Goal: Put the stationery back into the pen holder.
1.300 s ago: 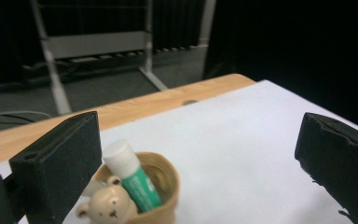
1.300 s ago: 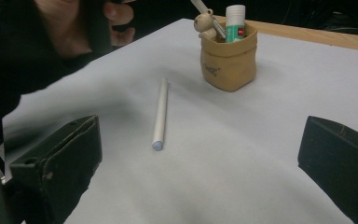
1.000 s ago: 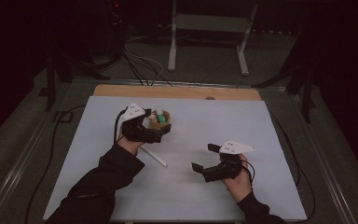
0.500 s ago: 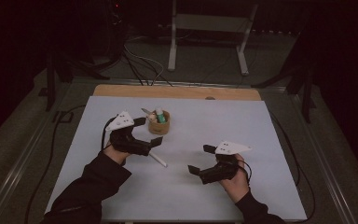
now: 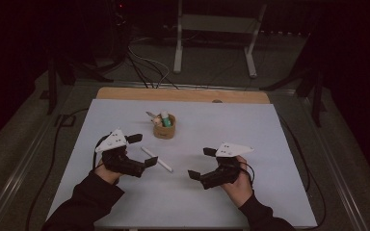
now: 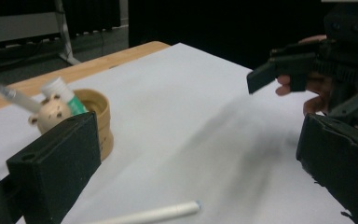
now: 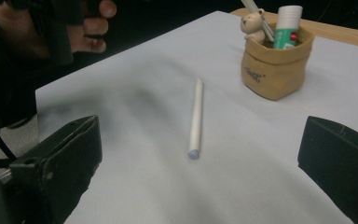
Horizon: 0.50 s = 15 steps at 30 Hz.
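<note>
While both sets of jaws stand spread and empty, the left gripper (image 5: 141, 150) and right gripper (image 5: 201, 163) flank a white stick (image 5: 156, 159) lying flat on the table (image 5: 279, 144), near a tan pouch (image 5: 165, 129) holding a glue stick (image 7: 286, 28).

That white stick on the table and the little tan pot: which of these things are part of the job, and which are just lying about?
Part of the job:
- thin white stick, lying flat on the white table sheet
- tan soft pot holding a green-and-white tube and a small bear figure
- left gripper and right gripper, both open

Just lying about:
- black cables and a metal stand on the floor beyond
</note>
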### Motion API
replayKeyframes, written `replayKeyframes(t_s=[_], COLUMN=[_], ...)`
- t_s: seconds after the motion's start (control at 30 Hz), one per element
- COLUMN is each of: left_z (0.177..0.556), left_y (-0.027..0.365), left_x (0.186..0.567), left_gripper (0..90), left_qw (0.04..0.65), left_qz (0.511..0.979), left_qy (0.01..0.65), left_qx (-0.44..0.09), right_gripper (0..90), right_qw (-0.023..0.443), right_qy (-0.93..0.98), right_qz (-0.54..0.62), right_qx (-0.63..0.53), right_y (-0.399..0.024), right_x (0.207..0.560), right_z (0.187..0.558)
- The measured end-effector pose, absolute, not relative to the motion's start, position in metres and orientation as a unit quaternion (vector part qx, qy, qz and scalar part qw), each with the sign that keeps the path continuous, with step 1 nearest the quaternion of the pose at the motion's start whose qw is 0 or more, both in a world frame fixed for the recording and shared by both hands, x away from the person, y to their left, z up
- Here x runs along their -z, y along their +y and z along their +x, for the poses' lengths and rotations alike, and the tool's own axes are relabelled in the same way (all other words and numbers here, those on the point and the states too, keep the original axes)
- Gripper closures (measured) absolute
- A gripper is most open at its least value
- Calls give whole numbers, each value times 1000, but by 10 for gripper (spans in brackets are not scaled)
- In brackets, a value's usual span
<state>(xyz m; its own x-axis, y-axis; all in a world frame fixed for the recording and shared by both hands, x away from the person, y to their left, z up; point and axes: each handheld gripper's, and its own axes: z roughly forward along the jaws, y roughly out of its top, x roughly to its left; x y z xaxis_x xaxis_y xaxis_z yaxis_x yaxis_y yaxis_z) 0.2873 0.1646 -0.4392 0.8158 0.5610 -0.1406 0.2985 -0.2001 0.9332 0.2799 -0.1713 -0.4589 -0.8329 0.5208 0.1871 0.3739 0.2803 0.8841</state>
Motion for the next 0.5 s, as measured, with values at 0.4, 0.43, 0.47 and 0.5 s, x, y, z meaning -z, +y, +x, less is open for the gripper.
replayKeyframes(t_s=[0.4,0.43,0.47,0.5], left_z=[276,275,274,273], left_y=[181,181,181,181], left_x=[455,456,456,457], left_gripper=[5,5,5,5], left_qw=[567,567,567,566], left_qz=[759,759,759,759], left_qy=[293,294,294,295], left_qx=[-128,-128,-129,-127], right_gripper=[0,0,0,0], right_qw=[78,71,64,61], right_qy=[809,810,812,812], right_qz=[259,263,270,273], right_qx=[-522,-519,-514,-513], right_y=[-149,-147,-144,-142], right_x=[463,463,464,465], right_z=[286,287,288,288])
